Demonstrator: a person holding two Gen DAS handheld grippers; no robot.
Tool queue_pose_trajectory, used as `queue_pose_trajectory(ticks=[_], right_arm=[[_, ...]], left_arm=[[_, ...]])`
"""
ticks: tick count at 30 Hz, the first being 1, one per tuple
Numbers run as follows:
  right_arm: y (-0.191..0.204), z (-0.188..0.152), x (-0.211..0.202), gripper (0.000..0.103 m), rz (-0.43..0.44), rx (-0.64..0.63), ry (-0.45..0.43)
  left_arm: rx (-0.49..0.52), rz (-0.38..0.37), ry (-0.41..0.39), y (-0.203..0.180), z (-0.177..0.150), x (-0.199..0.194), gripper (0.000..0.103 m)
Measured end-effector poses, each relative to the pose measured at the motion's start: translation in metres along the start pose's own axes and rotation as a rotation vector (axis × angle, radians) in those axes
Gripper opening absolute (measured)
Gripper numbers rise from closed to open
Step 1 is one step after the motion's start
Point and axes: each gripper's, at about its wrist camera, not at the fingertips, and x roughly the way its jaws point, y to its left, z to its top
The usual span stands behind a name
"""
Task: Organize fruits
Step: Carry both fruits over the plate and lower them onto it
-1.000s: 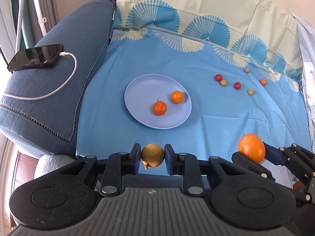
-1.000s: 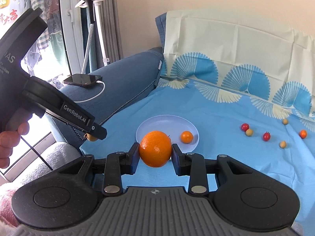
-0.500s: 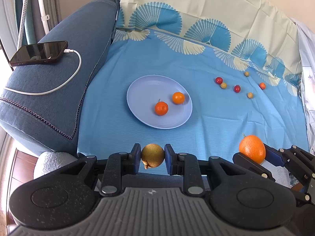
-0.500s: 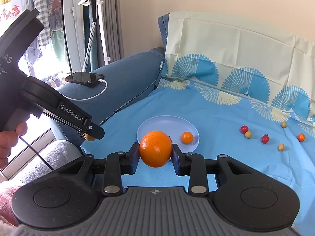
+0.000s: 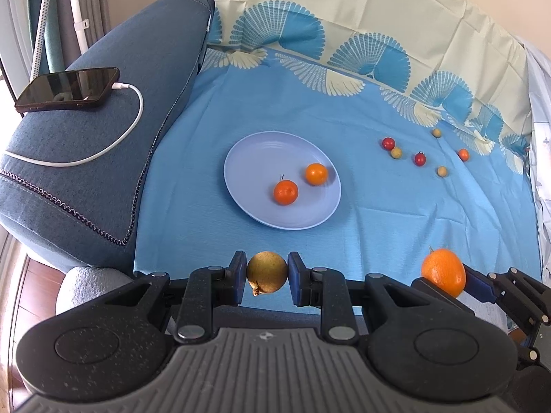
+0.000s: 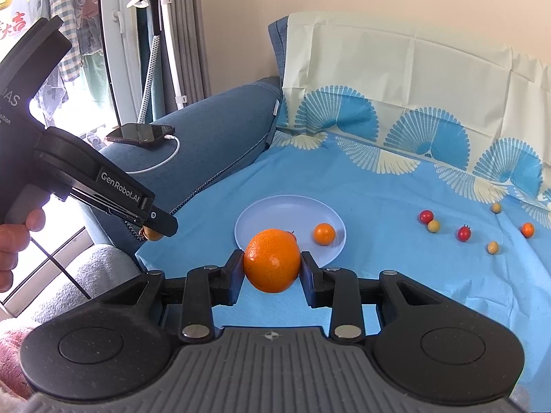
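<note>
My left gripper (image 5: pixel 267 277) is shut on a yellow-brown round fruit (image 5: pixel 267 277), held above the near edge of the blue cloth. My right gripper (image 6: pixel 272 265) is shut on a large orange (image 6: pixel 272 265); it also shows in the left wrist view (image 5: pixel 444 271) at the right. A pale blue plate (image 5: pixel 251 158) lies mid-cloth with two small orange fruits (image 5: pixel 286 192) (image 5: pixel 316 174) on it. Several small red, yellow and orange fruits (image 5: pixel 420 159) lie loose on the cloth to the plate's right.
A blue sofa arm (image 5: pixel 86 144) at the left carries a phone (image 5: pixel 69 87) with a white charging cable (image 5: pixel 113 144). A cream and blue patterned cloth covers the sofa back (image 5: pixel 344 24). A garment steamer stand (image 6: pixel 155 51) is by the window.
Both grippers have drawn slightly back and up from the plate, each still holding its fruit. Nothing on the cloth has moved.
</note>
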Motion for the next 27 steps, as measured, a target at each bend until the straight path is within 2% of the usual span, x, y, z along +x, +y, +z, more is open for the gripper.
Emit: queue_pose_trajectory(ticks=[15,27], right_arm=[[-0.017,0.004,0.028,0.036,-0.015,0.033,0.028],[-0.045,0.014,0.097,0.036,-0.036,0.067,0.073]], left_arm=[[-0.009,0.011,0.010,-0.002,0.033,0.028,0.028],[-0.018,0.025,0.067,-0.009,0.079,0.104,0.028]])
